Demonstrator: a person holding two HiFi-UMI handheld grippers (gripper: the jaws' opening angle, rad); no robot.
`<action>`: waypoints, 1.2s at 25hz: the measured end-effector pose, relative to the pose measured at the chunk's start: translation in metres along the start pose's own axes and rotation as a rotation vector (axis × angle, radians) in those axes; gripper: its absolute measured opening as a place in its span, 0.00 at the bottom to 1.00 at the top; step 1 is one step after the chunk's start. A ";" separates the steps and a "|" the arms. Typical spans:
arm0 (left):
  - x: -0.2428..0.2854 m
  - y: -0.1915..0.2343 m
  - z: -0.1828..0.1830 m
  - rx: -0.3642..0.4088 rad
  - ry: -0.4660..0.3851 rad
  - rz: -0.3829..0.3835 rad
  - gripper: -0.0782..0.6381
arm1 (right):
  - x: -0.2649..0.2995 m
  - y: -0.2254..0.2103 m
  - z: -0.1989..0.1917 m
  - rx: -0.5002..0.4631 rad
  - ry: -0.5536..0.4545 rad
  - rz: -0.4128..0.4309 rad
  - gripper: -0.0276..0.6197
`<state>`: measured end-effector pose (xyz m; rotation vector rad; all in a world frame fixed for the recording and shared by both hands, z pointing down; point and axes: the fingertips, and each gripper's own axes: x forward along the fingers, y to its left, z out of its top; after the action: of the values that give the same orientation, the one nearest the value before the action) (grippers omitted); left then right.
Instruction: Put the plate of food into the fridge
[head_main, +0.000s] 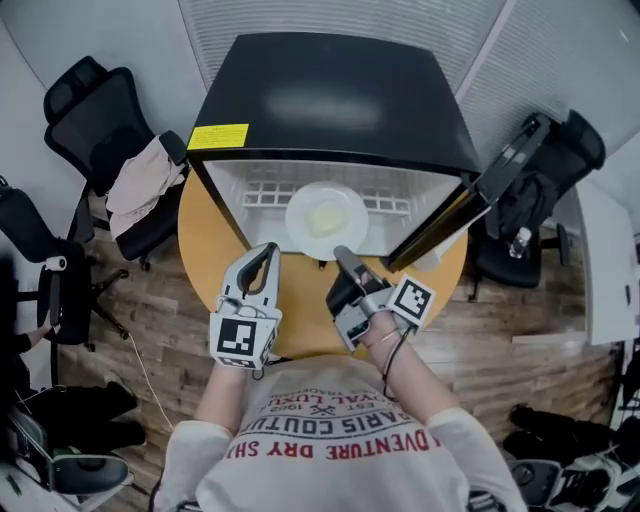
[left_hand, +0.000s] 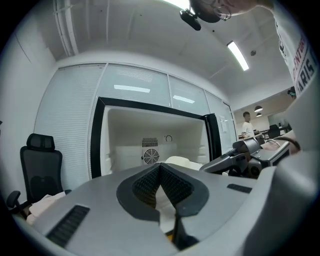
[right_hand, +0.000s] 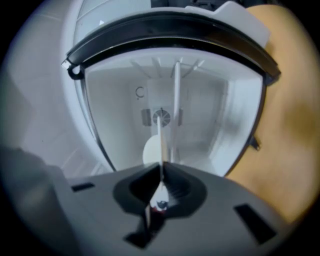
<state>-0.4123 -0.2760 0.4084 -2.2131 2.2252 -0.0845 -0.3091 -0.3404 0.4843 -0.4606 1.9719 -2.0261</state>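
Note:
A white plate (head_main: 300, 207) with a pale lump of food (head_main: 326, 218) hangs level in the mouth of the open black mini fridge (head_main: 330, 100). My right gripper (head_main: 343, 255) is shut on the plate's near rim. In the right gripper view the plate (right_hand: 160, 137) shows edge-on as a thin white line running out from between the jaws of my right gripper (right_hand: 161, 172), with the food (right_hand: 149, 150) beside it. My left gripper (head_main: 268, 250) hovers just left of the plate, shut and empty. In the left gripper view the left gripper (left_hand: 160, 167) points into the white fridge interior (left_hand: 130, 145).
The fridge stands on a round wooden table (head_main: 210, 250); its door (head_main: 500, 185) swings open to the right. A wire shelf (head_main: 262, 195) sits inside, a fan (left_hand: 151, 156) on the back wall. Office chairs (head_main: 110, 130) flank the table, the left one draped with cloth. A person (left_hand: 246, 125) stands far off.

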 end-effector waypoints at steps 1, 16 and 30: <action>0.004 0.004 -0.001 -0.006 0.003 -0.014 0.15 | 0.006 -0.001 0.002 0.002 -0.017 -0.003 0.10; 0.033 0.041 -0.024 -0.046 0.035 -0.107 0.15 | 0.056 -0.014 0.038 0.053 -0.210 -0.035 0.12; 0.051 0.042 -0.029 -0.034 0.034 -0.150 0.15 | 0.069 -0.025 0.049 0.022 -0.231 -0.071 0.27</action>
<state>-0.4556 -0.3260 0.4381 -2.4119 2.0880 -0.0857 -0.3515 -0.4128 0.5127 -0.7337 1.8174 -1.9352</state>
